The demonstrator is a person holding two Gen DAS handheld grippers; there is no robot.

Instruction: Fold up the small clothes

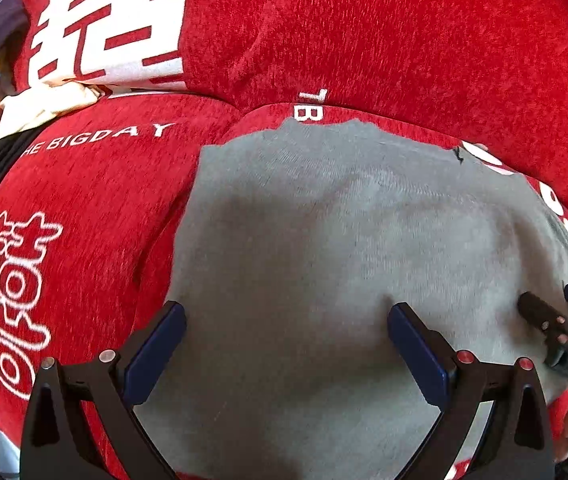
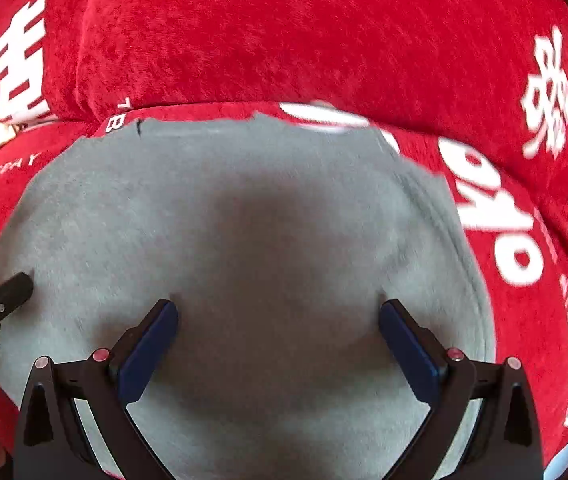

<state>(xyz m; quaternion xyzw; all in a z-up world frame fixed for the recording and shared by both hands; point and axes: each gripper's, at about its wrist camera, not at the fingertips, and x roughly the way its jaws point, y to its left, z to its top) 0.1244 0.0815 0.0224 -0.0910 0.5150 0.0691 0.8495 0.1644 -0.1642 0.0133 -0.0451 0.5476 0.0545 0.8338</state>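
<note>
Left claw (image 1: 286, 328), black with blue pads (image 1: 156, 354): wide apart, gripping nothing. Hanging just over the soft grey cloth (image 1: 324, 240), near its near edge, maybe touching it with the tips. Hard to tell for sure.

Right claw (image 2: 278, 326), same black arms and blue pads (image 2: 408, 350): also spread wide, nothing between them. Also low over the grey cloth, a bit to the right of the left claw. Seen from the left camera as a dark tip at the right edge, pressing close to the cloth. Probably both placed side by side like this to reach the near edge together and lift it evenly.

Grey cloth: a small piece of clothing, lying flat and smooth on the fuzzy red cover with white letters and signs (image 1: 84, 200). Far edge a little jagged, with a tiny dark thread (image 1: 459, 155) sticking up at the far right corner. A thick hem along the right side. Spread flat so a fold comes out neat, most likely.

Red cover: stretched over a soft seat, with a puffy back cushion (image 1: 364, 32) rising behind the cloth.

Far left: a white and dark pile of other clothes (image 1: 32, 112), probably waiting for a turn.

Next step, as a guess: pinch the near edge with both claws and carry it to the far edge.
</note>
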